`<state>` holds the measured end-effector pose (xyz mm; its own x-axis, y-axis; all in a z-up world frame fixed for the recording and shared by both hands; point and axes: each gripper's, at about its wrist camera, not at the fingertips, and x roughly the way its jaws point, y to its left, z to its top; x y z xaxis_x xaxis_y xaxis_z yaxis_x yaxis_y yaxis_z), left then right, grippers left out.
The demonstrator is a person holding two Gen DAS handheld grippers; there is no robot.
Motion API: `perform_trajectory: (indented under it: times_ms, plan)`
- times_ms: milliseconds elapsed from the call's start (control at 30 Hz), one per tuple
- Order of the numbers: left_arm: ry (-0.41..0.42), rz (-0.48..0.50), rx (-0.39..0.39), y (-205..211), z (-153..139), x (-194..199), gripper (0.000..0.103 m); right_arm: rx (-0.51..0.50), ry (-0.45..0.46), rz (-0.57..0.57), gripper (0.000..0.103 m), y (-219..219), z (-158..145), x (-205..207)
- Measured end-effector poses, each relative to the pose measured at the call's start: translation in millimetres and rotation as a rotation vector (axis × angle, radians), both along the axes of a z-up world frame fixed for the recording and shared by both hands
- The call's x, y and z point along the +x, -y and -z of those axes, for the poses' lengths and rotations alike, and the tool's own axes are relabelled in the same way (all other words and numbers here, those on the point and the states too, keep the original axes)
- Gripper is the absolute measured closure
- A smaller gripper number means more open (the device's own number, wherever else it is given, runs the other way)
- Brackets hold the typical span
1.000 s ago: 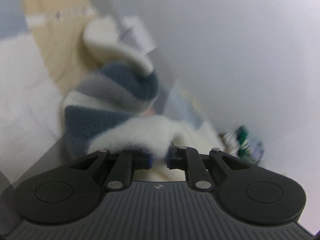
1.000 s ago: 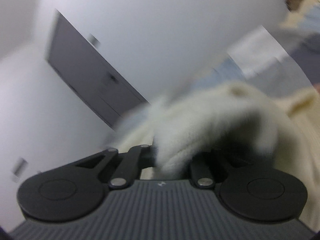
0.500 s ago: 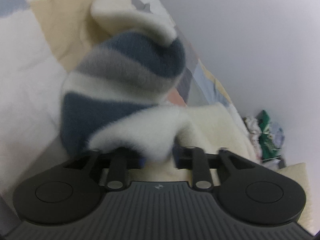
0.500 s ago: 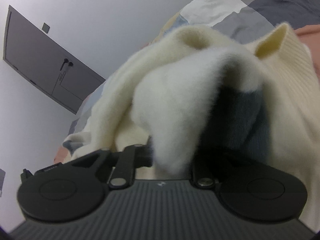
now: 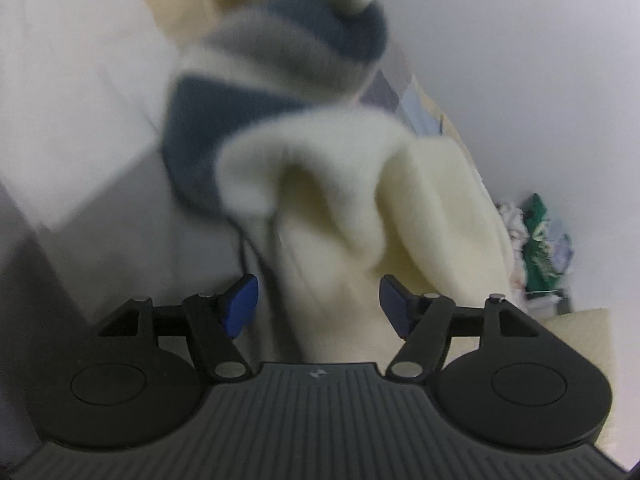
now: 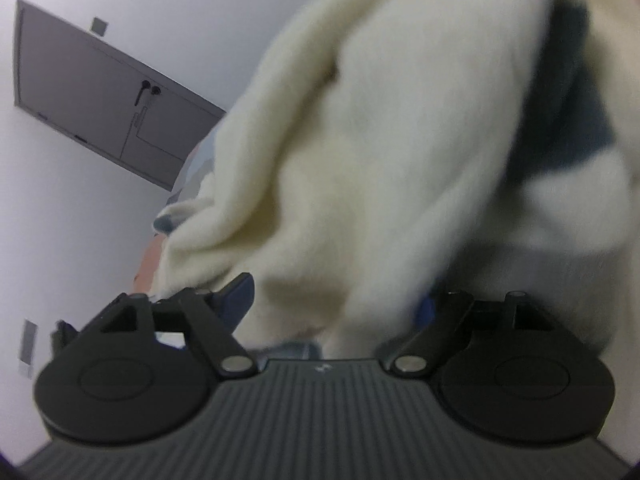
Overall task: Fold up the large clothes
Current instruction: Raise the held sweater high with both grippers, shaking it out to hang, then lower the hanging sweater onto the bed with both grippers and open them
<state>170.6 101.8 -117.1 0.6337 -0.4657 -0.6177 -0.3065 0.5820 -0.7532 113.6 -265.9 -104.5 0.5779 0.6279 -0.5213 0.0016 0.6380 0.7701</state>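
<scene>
A fluffy cream sweater (image 5: 328,168) with dark blue and grey stripes (image 5: 280,56) lies bunched on the bed ahead in the left wrist view. My left gripper (image 5: 318,306) has its jaws opening; cream fabric runs between the blue pads (image 5: 240,306) without being pinched. In the right wrist view the same sweater (image 6: 360,140) fills most of the picture, with a dark blue patch (image 6: 568,92) at the right. My right gripper (image 6: 332,304) is also opening; a fold of the sweater hangs loose between its jaws and half hides the right pad (image 6: 426,308).
A patchwork bedspread (image 5: 72,92) in white, grey and beige lies under the sweater. A plain wall rises at the right, with a pile of green and white items (image 5: 536,236) at its foot. A grey door (image 6: 92,104) and a wall switch (image 6: 99,26) show at the left.
Both grippers were shut on folds of the sweater; both now stand wide and the fabric has slipped free. Both have sunk closer to the bed.
</scene>
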Motion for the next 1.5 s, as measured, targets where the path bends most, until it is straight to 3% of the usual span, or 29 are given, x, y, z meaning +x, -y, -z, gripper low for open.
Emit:
perform_trajectory:
  times_ms: [167,233,267,333,367,433,533,600,667,833,1133,1233,1333,1500]
  plan:
    - [0.015,0.008,-0.039,7.5,9.3,10.1,0.032,0.049,-0.033,0.029,0.023,1.1,11.8,5.4]
    - [0.024,0.018,-0.065,11.8,11.9,9.7,0.032,0.017,-0.021,0.013,0.026,-3.4,10.6,4.4]
    - [0.028,0.025,-0.078,11.4,15.0,15.5,0.032,0.003,-0.018,0.007,0.032,-5.3,10.1,4.5]
    - [0.027,0.028,-0.08,14.3,16.0,15.9,0.032,0.007,-0.024,-0.004,0.058,-5.5,9.5,5.9]
    - [0.016,0.016,-0.085,15.2,15.5,15.8,0.032,0.028,-0.021,-0.004,0.079,-3.2,8.5,6.0]
    - [0.016,-0.023,-0.127,12.4,23.2,18.9,0.032,0.086,0.013,-0.015,0.081,3.8,1.0,4.9]
    - [0.012,-0.066,-0.151,9.3,28.8,21.8,0.053,0.137,0.133,-0.01,0.085,18.5,-19.1,-0.8]
    - [0.042,-0.086,-0.17,8.7,22.1,16.7,0.078,0.136,0.215,-0.012,0.086,24.8,-33.4,-3.7]
    - [0.085,-0.099,-0.182,7.0,10.4,9.3,0.084,0.128,0.282,-0.016,0.086,30.3,-44.6,-5.8]
    - [0.253,-0.053,-0.178,5.8,-34.4,-12.9,0.087,0.096,0.403,-0.027,0.087,33.7,-70.9,-19.1]
    - [0.513,-0.005,-0.196,17.2,-102.3,-70.1,0.088,0.027,0.623,-0.016,0.087,59.6,-139.6,-84.0]
    - [0.603,0.01,-0.13,22.4,-144.7,-88.3,0.088,0.031,0.712,-0.02,0.088,66.6,-179.6,-100.4]
    - [0.667,0.014,-0.118,28.8,-188.0,-99.5,0.088,0.018,0.784,-0.021,0.088,71.4,-224.7,-111.7]
    - [0.813,0.014,-0.049,35.3,-278.5,-124.7,0.088,-0.027,0.935,-0.027,0.088,78.1,-312.2,-138.4]
